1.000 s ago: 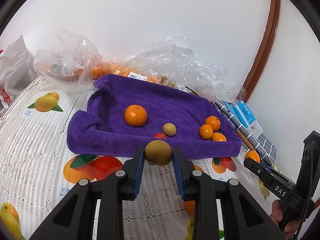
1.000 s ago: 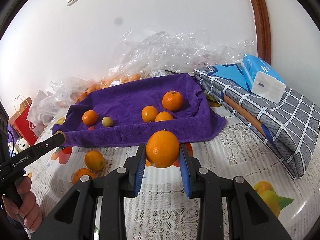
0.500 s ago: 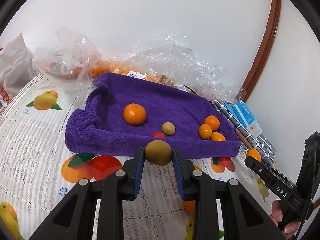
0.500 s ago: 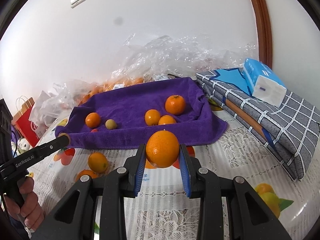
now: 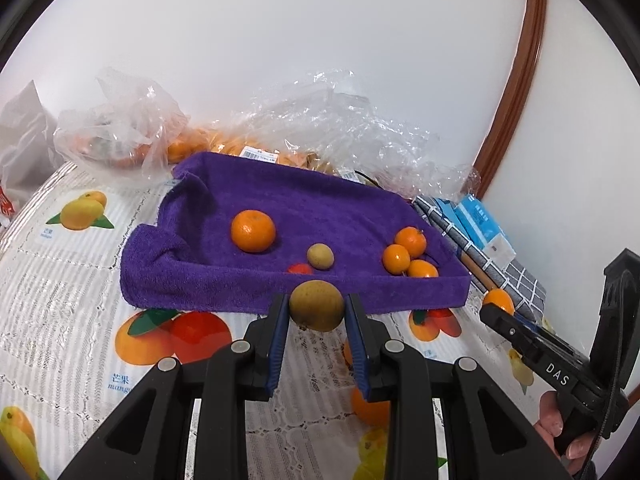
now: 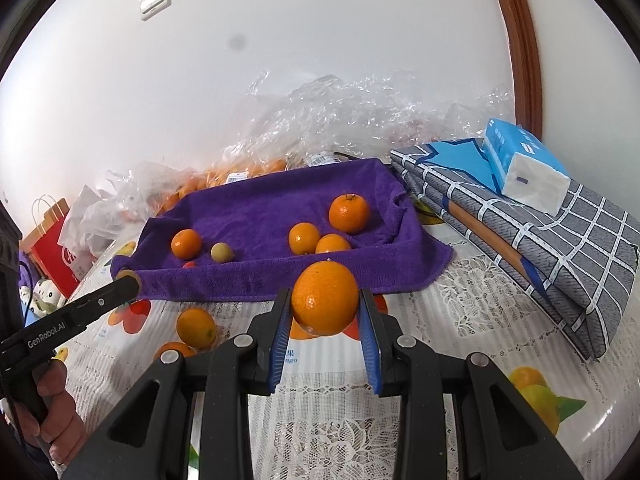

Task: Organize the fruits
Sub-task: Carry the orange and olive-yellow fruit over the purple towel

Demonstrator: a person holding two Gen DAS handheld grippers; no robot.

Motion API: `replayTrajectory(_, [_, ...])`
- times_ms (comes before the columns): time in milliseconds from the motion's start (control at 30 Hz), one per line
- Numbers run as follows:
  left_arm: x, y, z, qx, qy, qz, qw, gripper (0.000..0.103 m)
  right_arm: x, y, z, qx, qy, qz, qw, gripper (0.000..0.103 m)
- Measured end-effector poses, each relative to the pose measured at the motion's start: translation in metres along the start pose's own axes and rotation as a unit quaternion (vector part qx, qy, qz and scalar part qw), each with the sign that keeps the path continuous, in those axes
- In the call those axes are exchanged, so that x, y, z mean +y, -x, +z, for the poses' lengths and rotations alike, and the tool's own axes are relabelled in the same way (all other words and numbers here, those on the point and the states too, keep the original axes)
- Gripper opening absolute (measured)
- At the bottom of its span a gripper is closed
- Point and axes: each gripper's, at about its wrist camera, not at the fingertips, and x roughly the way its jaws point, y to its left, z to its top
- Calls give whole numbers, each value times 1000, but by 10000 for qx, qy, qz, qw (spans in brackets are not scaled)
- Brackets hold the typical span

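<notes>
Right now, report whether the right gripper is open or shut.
Shut on the orange: the right gripper has both blue pads pressed against its sides, holding it above the tablecloth.

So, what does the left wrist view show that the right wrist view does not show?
Only the left wrist view: the left gripper shut on a brownish-green fruit, and mango prints on the tablecloth's far left.

Only the right wrist view: a wall switch, a red paper bag, and a loose orange lying on the tablecloth before the towel.

Both: the purple towel with oranges and one small greenish fruit, the plastic bags, the tissue pack, and the right gripper holding an orange.
</notes>
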Motion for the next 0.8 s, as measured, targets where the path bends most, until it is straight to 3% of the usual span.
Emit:
replayTrajectory(233, [7,15,9,-309,136,204,9992,27,-1,3,7,-165,36,-35,9999,32])
replayTrajectory(500, [19,4,48,-240,285,501,9980,27,-3,4,47,-310,238,61,9992,32])
replayTrajectory(633, [29,-14,63,-272,487,565,9968,27,-4,-12,74,-340,336,93,9988,32])
replayTrajectory(800, [40,-31,53,-479,806,526,9942,27,-7,-46,94,-224,425,-53,9988,32])
